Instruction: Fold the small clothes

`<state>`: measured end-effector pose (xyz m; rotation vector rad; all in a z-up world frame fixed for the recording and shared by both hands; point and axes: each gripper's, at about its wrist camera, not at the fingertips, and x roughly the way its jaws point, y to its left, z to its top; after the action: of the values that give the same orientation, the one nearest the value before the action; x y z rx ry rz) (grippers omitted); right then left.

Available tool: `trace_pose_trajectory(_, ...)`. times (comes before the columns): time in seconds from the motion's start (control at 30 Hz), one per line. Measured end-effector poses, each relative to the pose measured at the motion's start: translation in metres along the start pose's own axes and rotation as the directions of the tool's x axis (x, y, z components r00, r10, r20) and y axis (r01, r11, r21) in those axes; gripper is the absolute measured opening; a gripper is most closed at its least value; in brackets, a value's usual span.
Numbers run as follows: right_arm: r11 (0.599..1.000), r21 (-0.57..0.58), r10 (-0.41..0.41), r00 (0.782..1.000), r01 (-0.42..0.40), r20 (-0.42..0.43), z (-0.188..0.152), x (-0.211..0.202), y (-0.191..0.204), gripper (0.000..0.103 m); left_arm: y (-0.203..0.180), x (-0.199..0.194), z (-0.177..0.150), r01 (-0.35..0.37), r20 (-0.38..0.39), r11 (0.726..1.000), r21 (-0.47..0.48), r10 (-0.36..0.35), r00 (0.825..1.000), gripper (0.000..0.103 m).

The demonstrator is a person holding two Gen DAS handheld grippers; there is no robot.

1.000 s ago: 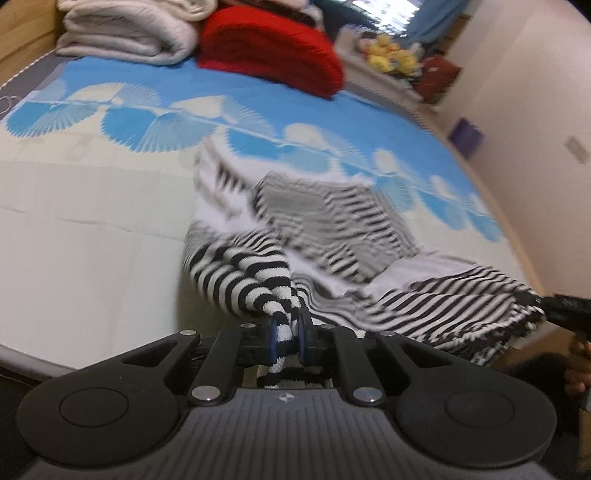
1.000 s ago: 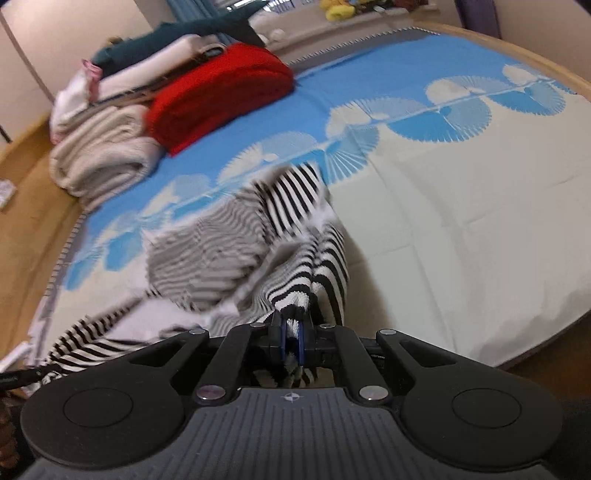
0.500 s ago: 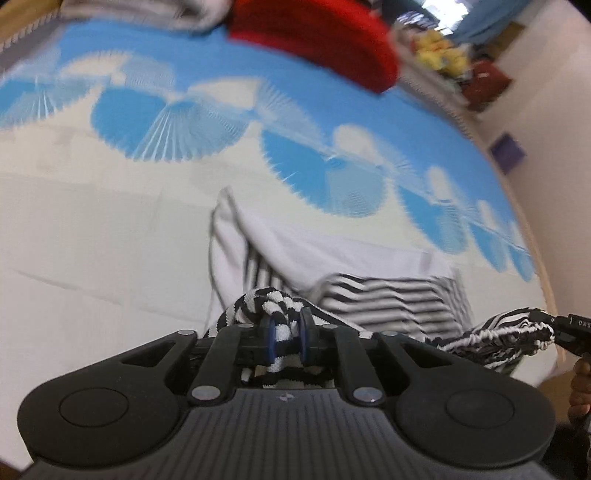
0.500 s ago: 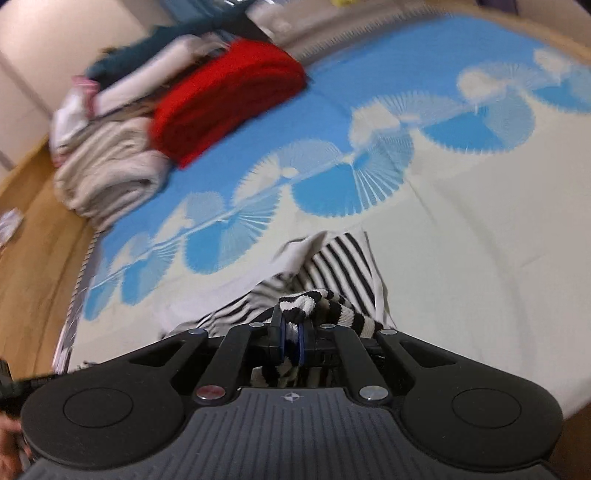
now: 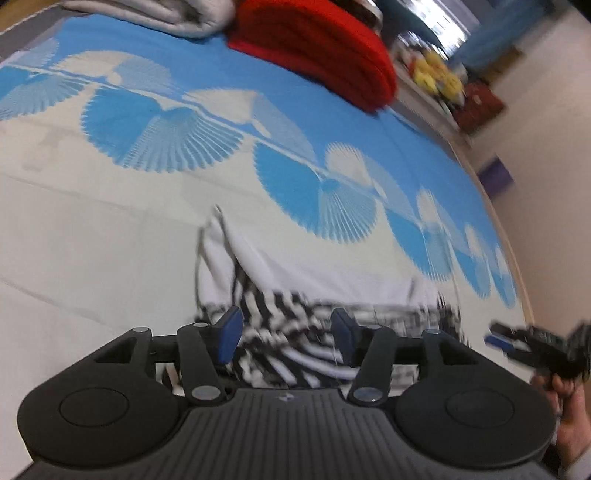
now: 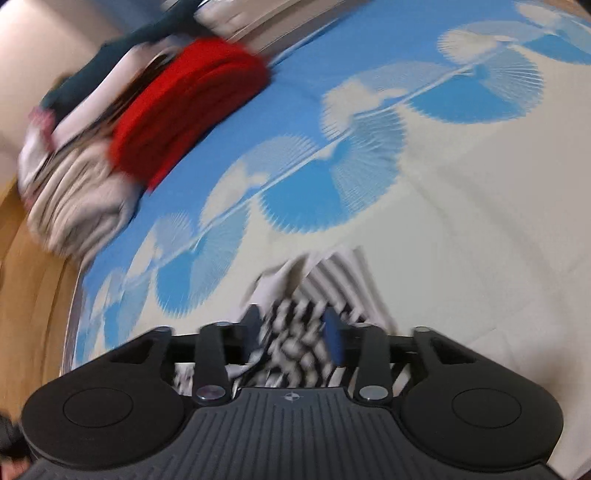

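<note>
Both tongs, left [image 5: 284, 334] and right [image 6: 293, 334], opening off striped garment [image 5: 314, 280]: soft, light, limp; best pinched at hems.

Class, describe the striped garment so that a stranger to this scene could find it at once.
Start at the bed sheet, blue fans above, cream below. On the cream near edge, between the opening left gripper and right gripper, lies the striped garment. It alone is black-and-white striped; the red blanket and grey blanket are plain and far back.

Garment [image 5: 295, 343] black-white striped; bedsheet [image 5: 110, 229] cream, blue fan motifs; blanket [image 5: 325, 48] red
</note>
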<state>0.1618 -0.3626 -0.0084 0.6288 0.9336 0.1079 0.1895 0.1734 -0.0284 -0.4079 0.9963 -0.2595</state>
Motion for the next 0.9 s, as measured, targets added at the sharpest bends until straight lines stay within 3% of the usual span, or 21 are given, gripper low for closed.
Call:
trace_pose_trajectory(0.1, 0.995, -0.101, 0.011, 0.999, -0.016, -0.048, -0.015, 0.004, 0.009, 0.047, -0.015, 0.004, -0.015, 0.016, -0.062, 0.993, 0.115, -0.009, 0.998, 0.079)
trace_pose_trajectory(0.27, 0.965, -0.261, -0.04, 0.992, 0.006, -0.122, -0.036, 0.018, 0.024, 0.054, -0.036, 0.016, -0.04, 0.02, -0.149, 0.96, 0.279, 0.023, 0.989, 0.081)
trace_pose_trajectory(0.4, 0.938, -0.346, -0.054, 0.985, -0.007, -0.165, -0.047, 0.032, 0.037, 0.054, -0.04, 0.033, -0.047, -0.007, -0.193, 0.948, 0.318, 0.072, 0.979, 0.081)
trace_pose_trajectory(0.53, 0.881, -0.472, -0.12, 0.975, 0.018, -0.185, -0.06, 0.049, 0.052, 0.054, -0.044, 0.046, -0.047, -0.031, -0.216, 0.938, 0.346, 0.112, 0.97, 0.081)
trace_pose_trajectory(0.7, 0.794, -0.604, -0.202, 0.968, 0.073, -0.148, -0.072, 0.063, 0.062, 0.051, -0.056, 0.056, -0.05, -0.034, -0.216, 0.902, 0.431, 0.14, 0.966, 0.082)
trace_pose_trajectory(0.73, 0.78, -0.62, -0.209, 0.968, 0.081, -0.136, -0.072, 0.064, 0.064, 0.048, -0.059, 0.058, -0.051, -0.035, -0.219, 0.893, 0.448, 0.147, 0.965, 0.082)
trace_pose_trajectory(0.83, 0.774, -0.627, -0.207, 0.971, 0.089, -0.119, -0.069, 0.065, 0.065, 0.017, -0.063, 0.067, -0.054, -0.072, -0.194, 0.86, 0.505, 0.194, 0.962, 0.076)
trace_pose_trajectory(0.9, 0.784, -0.616, -0.186, 0.975, 0.073, -0.121, -0.064, 0.064, 0.066, 0.007, -0.058, 0.072, -0.051, -0.096, -0.185, 0.861, 0.499, 0.214, 0.959, 0.044)
